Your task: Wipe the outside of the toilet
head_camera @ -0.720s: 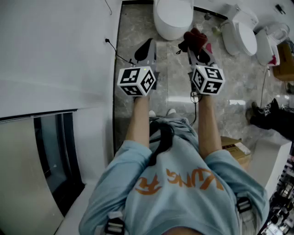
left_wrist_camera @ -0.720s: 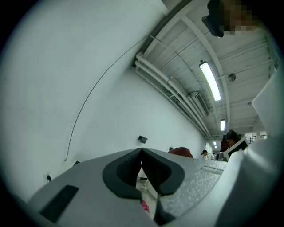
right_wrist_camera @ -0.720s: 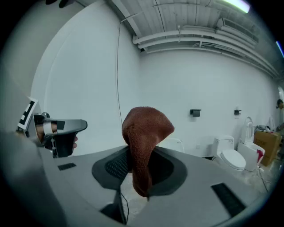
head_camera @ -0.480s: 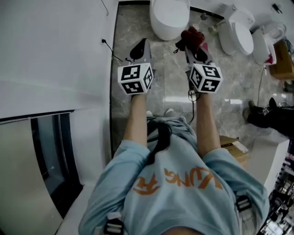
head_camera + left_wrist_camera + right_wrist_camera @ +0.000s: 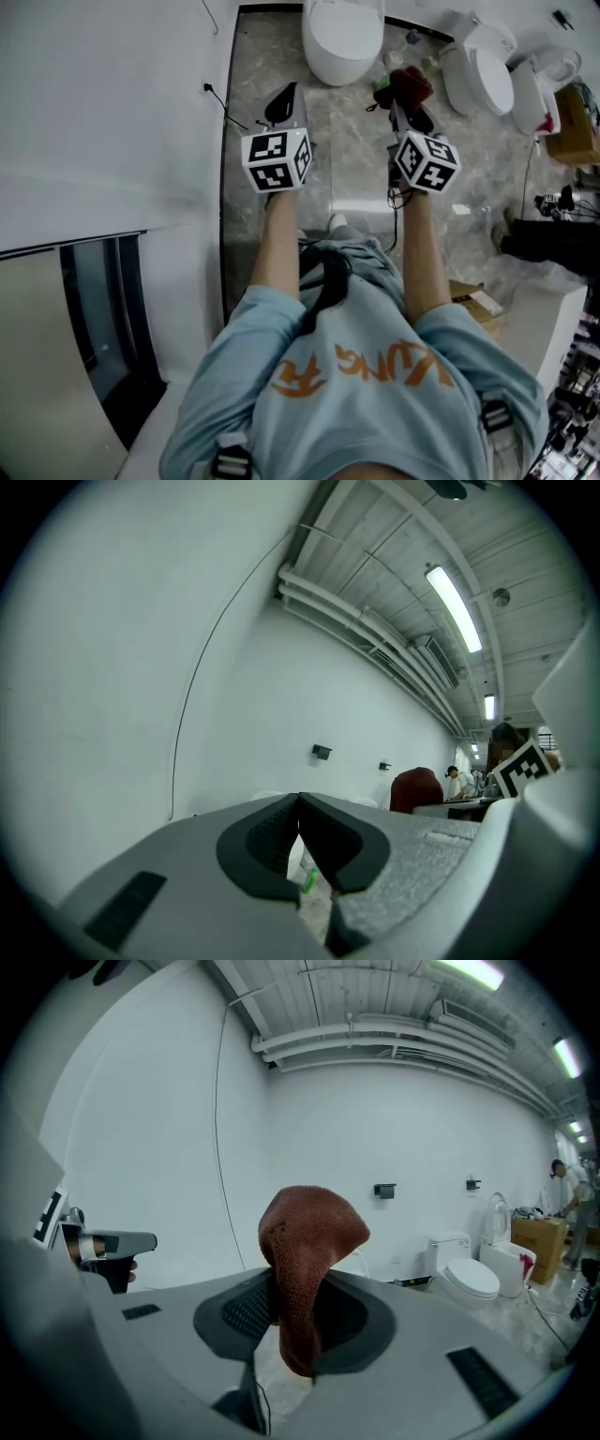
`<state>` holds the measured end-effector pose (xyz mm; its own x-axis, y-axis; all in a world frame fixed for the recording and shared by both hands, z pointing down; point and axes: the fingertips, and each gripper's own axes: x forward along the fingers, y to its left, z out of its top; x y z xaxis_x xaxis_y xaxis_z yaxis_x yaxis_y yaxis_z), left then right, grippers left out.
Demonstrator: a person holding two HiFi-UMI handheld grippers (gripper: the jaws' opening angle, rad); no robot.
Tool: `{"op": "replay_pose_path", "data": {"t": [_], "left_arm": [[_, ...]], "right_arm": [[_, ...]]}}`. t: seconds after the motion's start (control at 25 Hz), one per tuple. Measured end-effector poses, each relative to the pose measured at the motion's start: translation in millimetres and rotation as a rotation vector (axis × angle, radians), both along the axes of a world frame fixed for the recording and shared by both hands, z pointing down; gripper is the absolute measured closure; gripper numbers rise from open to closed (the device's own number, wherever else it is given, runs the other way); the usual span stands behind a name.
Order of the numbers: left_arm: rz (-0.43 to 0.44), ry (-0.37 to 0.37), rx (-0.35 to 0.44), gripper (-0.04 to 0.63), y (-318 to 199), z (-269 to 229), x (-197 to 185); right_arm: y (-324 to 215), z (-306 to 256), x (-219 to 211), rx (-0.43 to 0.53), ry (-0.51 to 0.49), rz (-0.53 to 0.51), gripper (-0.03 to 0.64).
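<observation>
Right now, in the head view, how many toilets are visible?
3. One toilet lies straight ahead at top centre; a second toilet sits right of the red cloth; a third toilet stands further right. Others may lie outside the frame.

An industrial hall set up for bathroom ware is shown. One toilet, a second toilet and a third toilet are lined up against a white wall on a marble-patterned floor. Overhead, exposed pipes and strip lights are seen under a bare ceiling. A cardboard box is parked beside the row.
</observation>
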<state>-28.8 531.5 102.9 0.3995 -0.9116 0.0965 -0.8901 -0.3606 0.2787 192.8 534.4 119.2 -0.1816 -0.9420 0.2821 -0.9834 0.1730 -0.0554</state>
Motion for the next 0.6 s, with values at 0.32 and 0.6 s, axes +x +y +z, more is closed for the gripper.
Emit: {"op": "replay_pose_path", "data": {"t": [0.32,0.6], "left_arm": [[-0.016,0.026,-0.013,0.592,-31.6,-3.7,6.3],[0.003,-0.014,-0.040,0.592,-69.3,13.0,21.8]], "right_arm": [[-18.6,-8.3,21.4,0.012,0.000,0.014,0.508],[-66.7,14.2,27.8,-0.022,-0.042,0.008,0.508]]}}
